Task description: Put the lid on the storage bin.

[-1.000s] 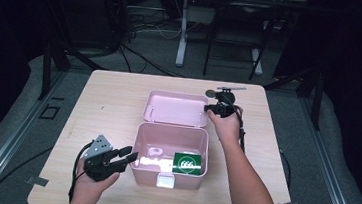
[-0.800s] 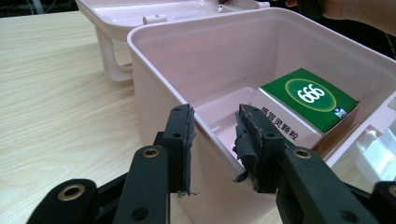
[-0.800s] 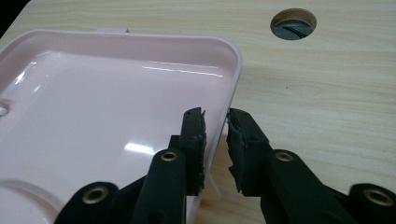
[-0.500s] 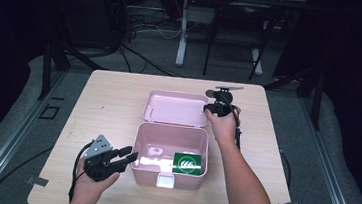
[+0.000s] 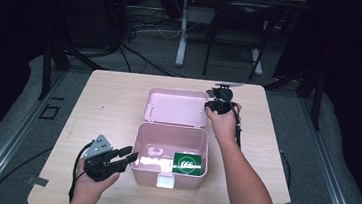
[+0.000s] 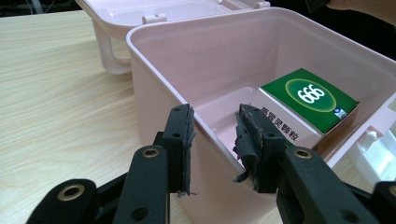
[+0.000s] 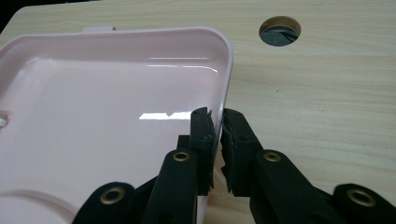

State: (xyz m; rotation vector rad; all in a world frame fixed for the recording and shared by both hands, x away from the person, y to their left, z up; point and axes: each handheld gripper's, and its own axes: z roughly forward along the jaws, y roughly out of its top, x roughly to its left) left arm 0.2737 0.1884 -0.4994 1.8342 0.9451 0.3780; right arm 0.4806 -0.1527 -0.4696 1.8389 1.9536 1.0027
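A: Report the state of the right gripper (image 7: 218,140).

B: Its jaws are pinched onto the rim of the lid (image 7: 107,126), one jaw inside and one outside. The lid lies flat and open at 12 o'clock from the pink box (image 5: 170,151) in the high view. The grip sits at the lid's right edge, probably to swing it on its hinge.

A: And the left gripper (image 6: 214,140)?

B: Its jaws are partly open and straddle the box's left wall, one outside, one inside. I cannot tell whether they touch the wall. The likely purpose is to brace the box (an open lid shifts the load rearward).

A: Contents?

B: A green carton (image 6: 306,105) marked 666 lies in the box, at 3 o'clock from the box's centre in the high view. The latch (image 5: 165,182) sits at 6 o'clock.

A: Surroundings?

B: A wooden table (image 5: 114,100) with a cable hole (image 7: 279,31) at 1 o'clock from the right gripper in its own view.
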